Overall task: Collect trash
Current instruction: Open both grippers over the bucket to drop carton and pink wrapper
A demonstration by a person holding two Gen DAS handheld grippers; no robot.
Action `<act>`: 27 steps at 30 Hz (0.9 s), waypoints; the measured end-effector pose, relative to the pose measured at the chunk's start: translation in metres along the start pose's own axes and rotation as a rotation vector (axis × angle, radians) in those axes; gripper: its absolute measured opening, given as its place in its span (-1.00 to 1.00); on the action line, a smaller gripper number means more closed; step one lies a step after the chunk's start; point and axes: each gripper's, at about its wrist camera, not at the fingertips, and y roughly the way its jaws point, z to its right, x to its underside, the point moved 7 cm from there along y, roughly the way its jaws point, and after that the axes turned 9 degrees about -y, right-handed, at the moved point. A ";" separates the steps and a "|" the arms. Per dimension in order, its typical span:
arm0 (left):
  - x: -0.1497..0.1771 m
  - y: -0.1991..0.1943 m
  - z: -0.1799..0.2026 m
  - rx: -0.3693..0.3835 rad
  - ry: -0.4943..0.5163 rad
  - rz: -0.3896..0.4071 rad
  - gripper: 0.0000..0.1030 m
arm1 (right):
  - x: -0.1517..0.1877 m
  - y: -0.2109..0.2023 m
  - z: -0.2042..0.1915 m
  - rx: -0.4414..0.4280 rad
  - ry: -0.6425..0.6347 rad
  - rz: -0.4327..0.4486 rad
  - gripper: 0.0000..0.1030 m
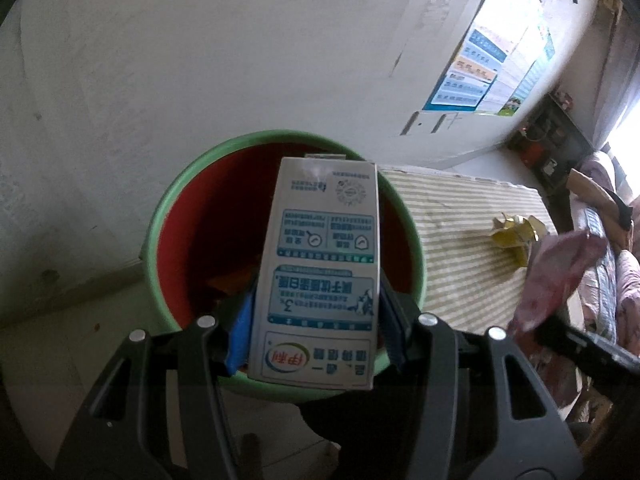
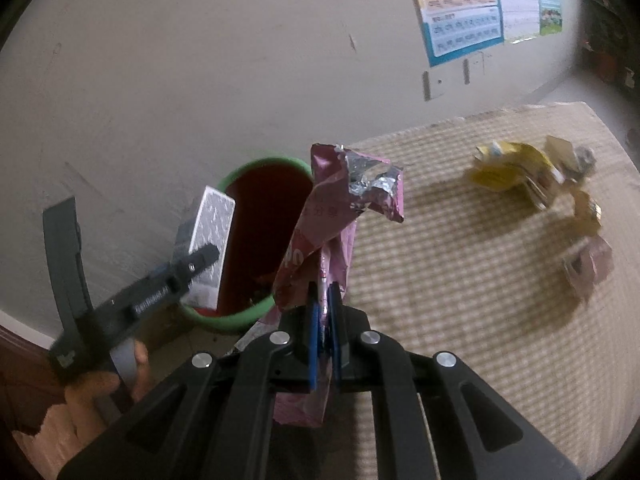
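My left gripper (image 1: pixel 316 300) is shut on a white milk carton (image 1: pixel 320 264) with blue print, held right over a green bin with a red inside (image 1: pixel 176 216). Some trash lies at the bin's bottom. My right gripper (image 2: pixel 325 300) is shut on a torn pink foil wrapper (image 2: pixel 332 216), beside the bin's (image 2: pixel 236 322) right rim at the table's left edge. In the right wrist view a hand carries the left gripper (image 2: pixel 196 260) with the carton (image 2: pixel 210 232) above the bin. The pink wrapper (image 1: pixel 560 264) also shows blurred at the right of the left wrist view.
A table with a striped cloth (image 2: pixel 460 280) stands right of the bin, against a white wall. Crumpled yellow packaging (image 2: pixel 508 168) and several other scraps (image 2: pixel 588 268) lie at its far right. A poster (image 2: pixel 460 4) hangs on the wall. Tiled floor lies below.
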 end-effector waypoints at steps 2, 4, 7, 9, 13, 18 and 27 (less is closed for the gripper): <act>-0.001 0.000 -0.005 -0.005 -0.004 0.001 0.00 | -0.008 0.007 -0.004 -0.012 -0.002 0.000 -0.88; -0.003 0.001 -0.010 -0.011 -0.011 0.000 0.00 | -0.016 0.015 -0.008 -0.018 -0.012 -0.003 -0.87; -0.006 0.007 -0.016 -0.026 -0.021 -0.005 0.00 | -0.027 0.026 -0.014 -0.036 -0.011 -0.011 -0.86; -0.008 0.008 -0.022 -0.034 -0.029 -0.005 0.00 | -0.032 0.033 -0.019 -0.044 -0.019 -0.015 -0.85; -0.014 0.009 -0.031 -0.052 -0.039 0.003 0.00 | -0.042 0.046 -0.033 -0.058 -0.055 -0.023 -0.85; -0.016 0.011 -0.039 -0.071 -0.065 -0.003 0.19 | -0.048 0.052 -0.045 -0.081 -0.081 -0.014 -0.66; -0.011 0.018 -0.029 -0.073 -0.056 -0.010 0.61 | -0.024 0.023 0.024 0.028 0.024 0.025 -0.19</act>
